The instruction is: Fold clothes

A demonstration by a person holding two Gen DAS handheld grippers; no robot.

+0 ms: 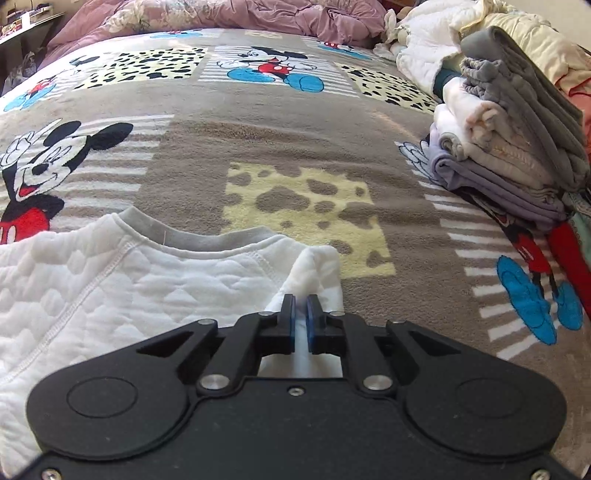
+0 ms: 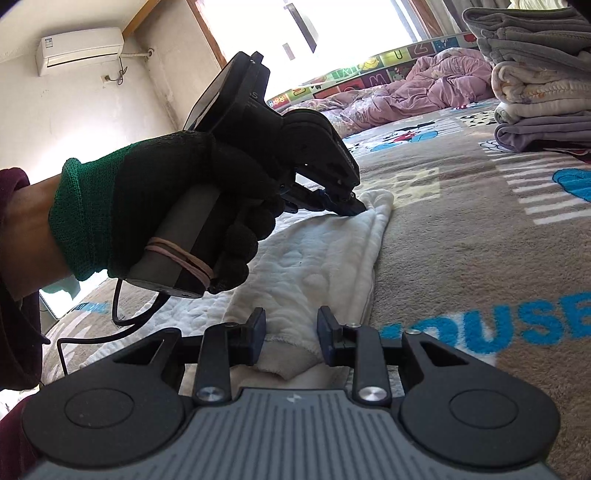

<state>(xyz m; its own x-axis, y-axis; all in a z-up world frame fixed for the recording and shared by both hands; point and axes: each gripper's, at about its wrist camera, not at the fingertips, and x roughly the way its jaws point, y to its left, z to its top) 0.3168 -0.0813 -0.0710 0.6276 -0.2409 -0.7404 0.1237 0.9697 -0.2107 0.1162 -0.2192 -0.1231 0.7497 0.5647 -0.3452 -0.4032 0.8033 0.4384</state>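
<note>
A white quilted sweatshirt (image 1: pixel 129 280) with a grey collar lies flat on the Mickey Mouse blanket (image 1: pixel 295 147). My left gripper (image 1: pixel 301 301) is shut on a fold of the sweatshirt's shoulder edge, right of the collar. In the right wrist view the left gripper (image 2: pixel 356 210) pinches the far corner of the sweatshirt (image 2: pixel 325 266). My right gripper (image 2: pixel 291 319) is open, its fingers on either side of the sweatshirt's cuffed near end.
A stack of folded clothes (image 1: pixel 517 140) sits at the right of the bed, also in the right wrist view (image 2: pixel 539 92). A pink duvet (image 1: pixel 229 16) lies crumpled at the far end. An unfolded pile of pale garments (image 1: pixel 461 33) lies behind the stack.
</note>
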